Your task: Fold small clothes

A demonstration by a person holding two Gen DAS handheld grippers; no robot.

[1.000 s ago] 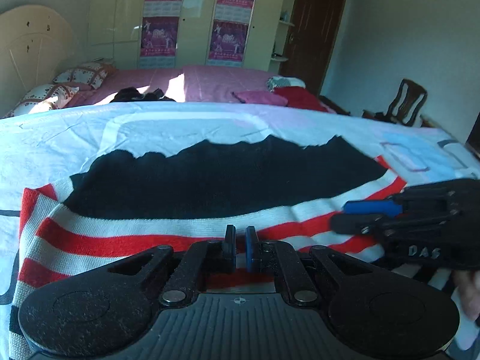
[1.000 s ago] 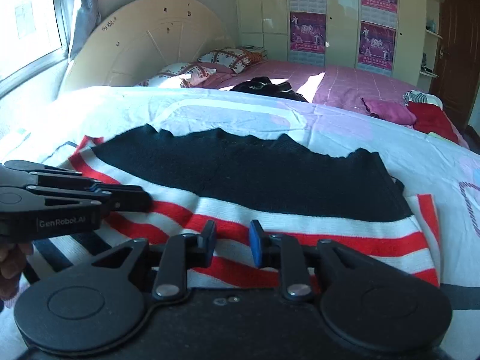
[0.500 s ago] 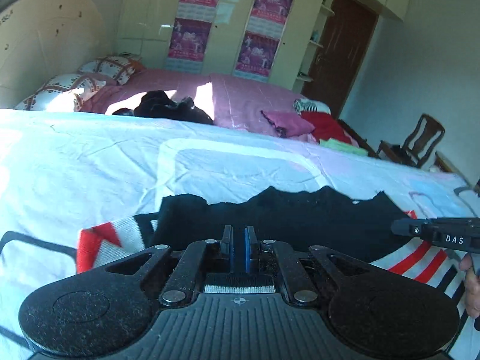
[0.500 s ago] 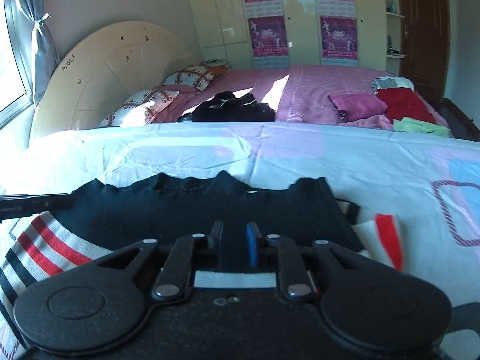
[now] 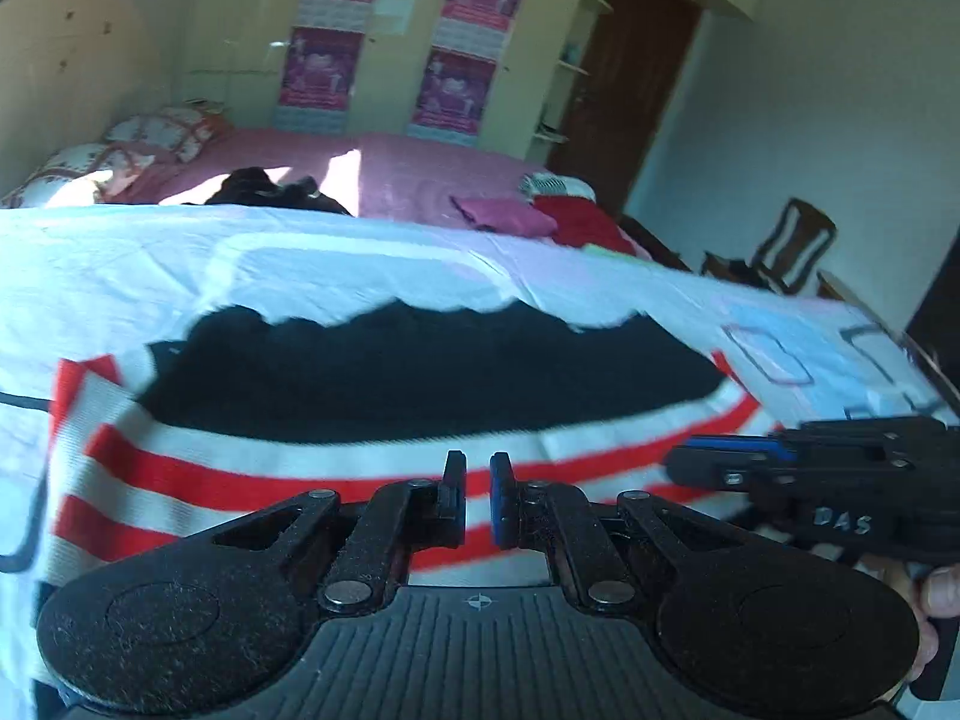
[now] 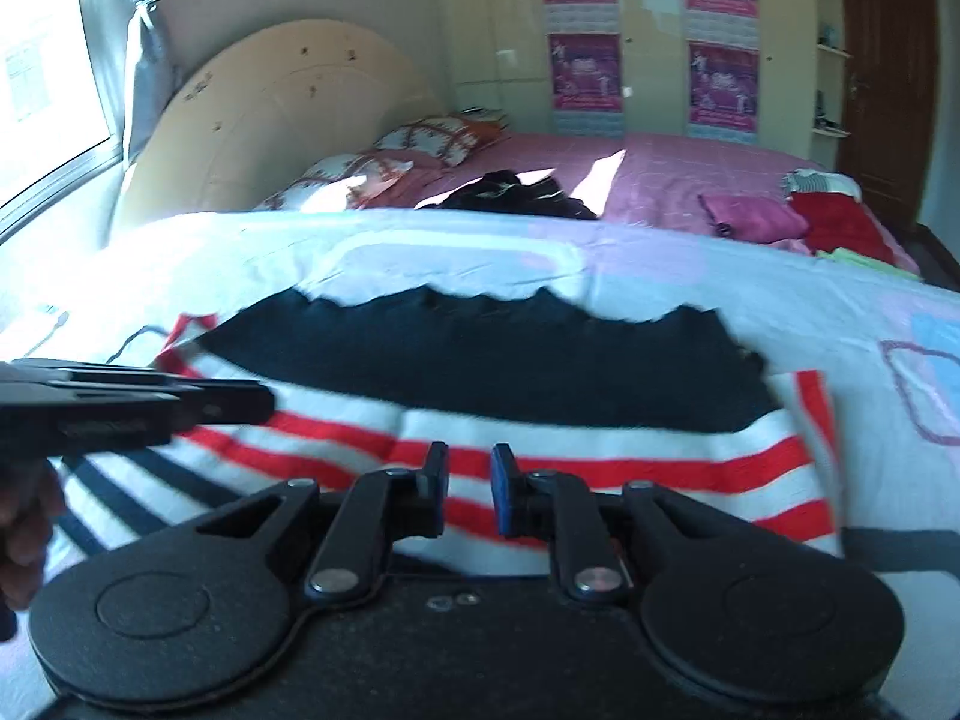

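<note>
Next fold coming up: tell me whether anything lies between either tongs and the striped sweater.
Nothing visible does. The sweater lies flat on the sheet, directly under the left tongs and right tongs. The folded clothes and dark pile sit far off on the pink bed.

Bed in foreground covered by pale blue-white sheet [image 5: 120,276] with printed rounded outlines. Second bed behind carries pink cover [image 6: 678,174], patterned pillows [image 6: 432,141], a dark heap of clothing [image 6: 510,195], and folded magenta [image 6: 750,219] and red [image 6: 840,222] items. Cream rounded headboard [image 6: 270,120]. Wardrobe doors bear purple posters [image 5: 324,69]. Brown door [image 5: 630,78]. Wooden chair [image 5: 792,243] at far wall. Window with tied grey curtain [image 6: 138,60].
</note>
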